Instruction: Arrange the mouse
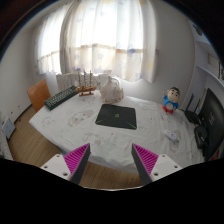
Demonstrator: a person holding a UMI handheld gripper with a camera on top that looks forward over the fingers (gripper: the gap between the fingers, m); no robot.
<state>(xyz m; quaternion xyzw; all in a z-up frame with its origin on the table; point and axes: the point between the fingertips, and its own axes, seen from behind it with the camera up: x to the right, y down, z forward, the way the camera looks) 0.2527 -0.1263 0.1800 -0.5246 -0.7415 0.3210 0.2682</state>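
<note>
A dark rectangular mouse pad (115, 117) lies in the middle of a table covered with a pale patterned cloth (70, 125). I cannot make out a mouse on the table. My gripper (112, 160) is well short of the table's near edge, over the wooden floor. Its fingers are spread wide apart, with the magenta pads (78, 157) showing on their inner faces, and nothing is between them.
At the table's far left stand a wooden rack (88, 85) and an orange object (38, 95). A white item (110, 89) sits at the back centre. A small blue and red figure (171, 101) stands at the right. A black chair (208, 118) is beyond it. Curtained windows (105, 35) fill the back.
</note>
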